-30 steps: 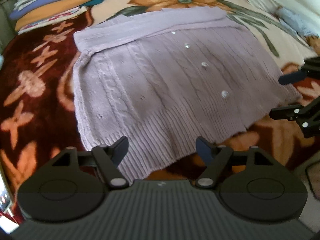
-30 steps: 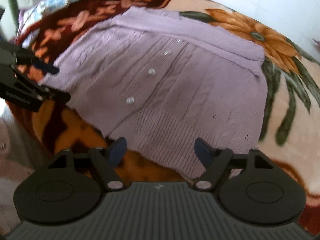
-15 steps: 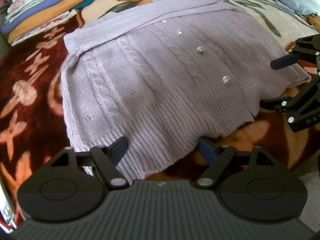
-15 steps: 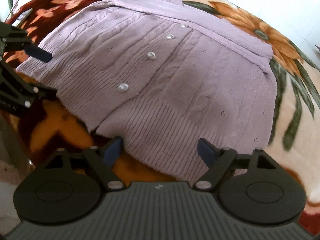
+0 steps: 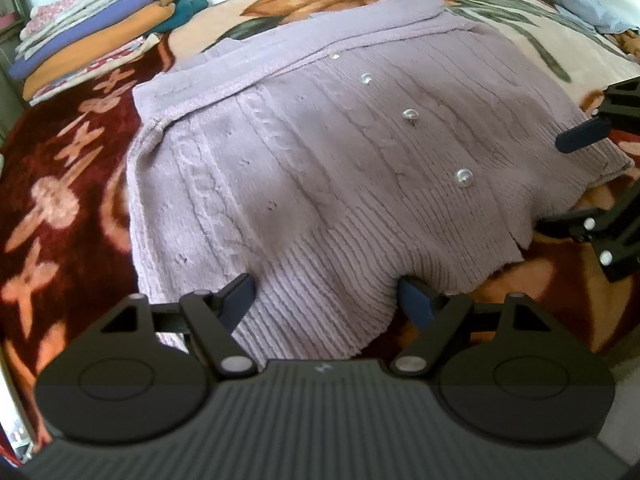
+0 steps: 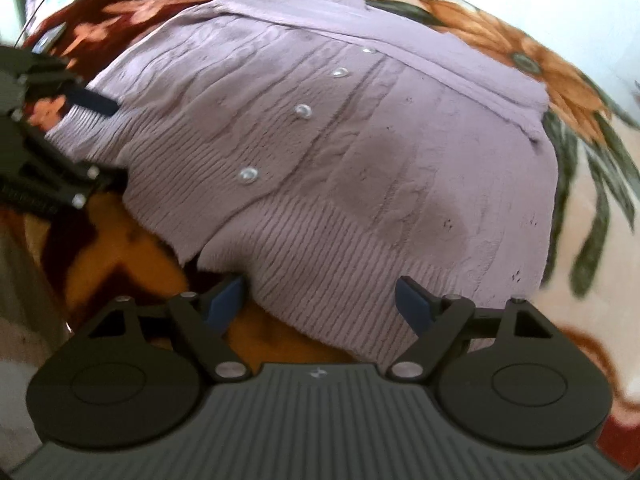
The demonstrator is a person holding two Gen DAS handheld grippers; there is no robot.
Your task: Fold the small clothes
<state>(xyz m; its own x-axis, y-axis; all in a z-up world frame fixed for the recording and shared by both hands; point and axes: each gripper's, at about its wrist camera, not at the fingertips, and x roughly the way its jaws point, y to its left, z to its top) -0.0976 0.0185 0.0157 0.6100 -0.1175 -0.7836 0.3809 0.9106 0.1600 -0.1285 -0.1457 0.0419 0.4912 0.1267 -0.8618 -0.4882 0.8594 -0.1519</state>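
On the blanket [image 5: 60,184], cardigan [image 5: 320,168] lies flat, ribbed hem toward both cameras.

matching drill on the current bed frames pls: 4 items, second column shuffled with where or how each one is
Items:
1. lilac cable-knit cardigan
2. stack of folded cloths
3. left gripper
4. pale blue striped cloth

Place or state:
A. far right, near the bed's head
B. spread flat, buttoned, mid-bed
C. far left corner, piled up
D. jaws open over the ribbed hem

Pairs: 1-B, 2-C, 3-D, 4-A
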